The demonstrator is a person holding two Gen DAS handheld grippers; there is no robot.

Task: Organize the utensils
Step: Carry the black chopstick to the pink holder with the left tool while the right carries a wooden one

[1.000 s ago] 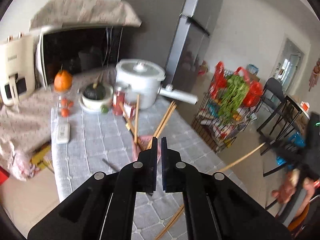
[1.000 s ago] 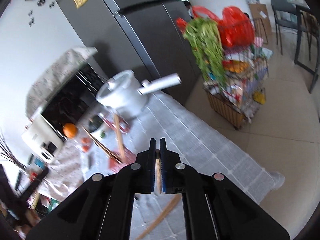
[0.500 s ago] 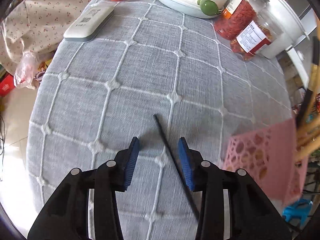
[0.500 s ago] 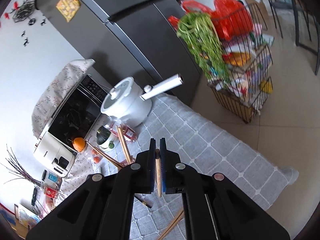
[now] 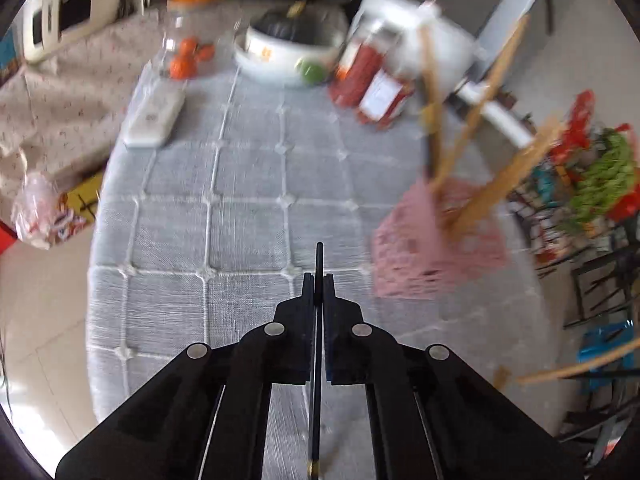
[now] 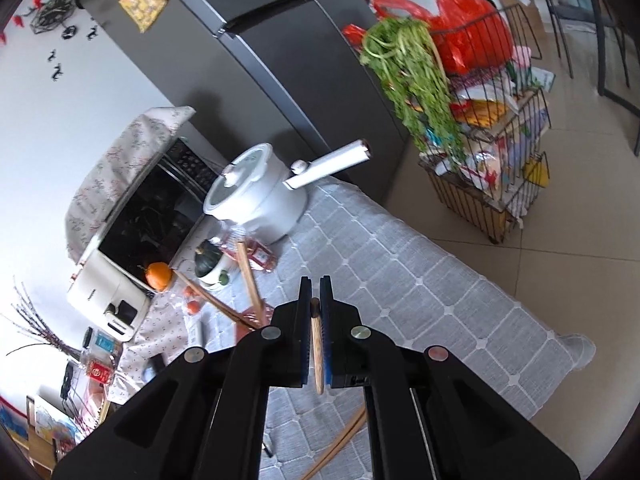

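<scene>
My left gripper (image 5: 318,278) is shut on a thin black chopstick (image 5: 317,344) and holds it above the grey checked tablecloth (image 5: 224,216). To its right stands a pink perforated holder (image 5: 424,236) with several wooden utensils (image 5: 476,120) sticking up. My right gripper (image 6: 315,280) is shut on a wooden utensil handle (image 6: 317,344), high above the table. In the right wrist view the holder's utensils (image 6: 248,280) show just left of the gripper, and a wooden stick (image 6: 340,444) lies on the cloth below.
At the table's back stand a white pot (image 6: 260,196), red jars (image 5: 372,80), a white bowl with a dark squash (image 5: 288,44), small oranges (image 5: 188,56) and a white remote (image 5: 154,116). A wire rack with greens (image 6: 476,128) stands on the floor to the right.
My left gripper has closed on the black chopstick that lay between its open jaws and lifted it off the cloth. The right gripper has kept its wooden utensil and shifted slightly.
</scene>
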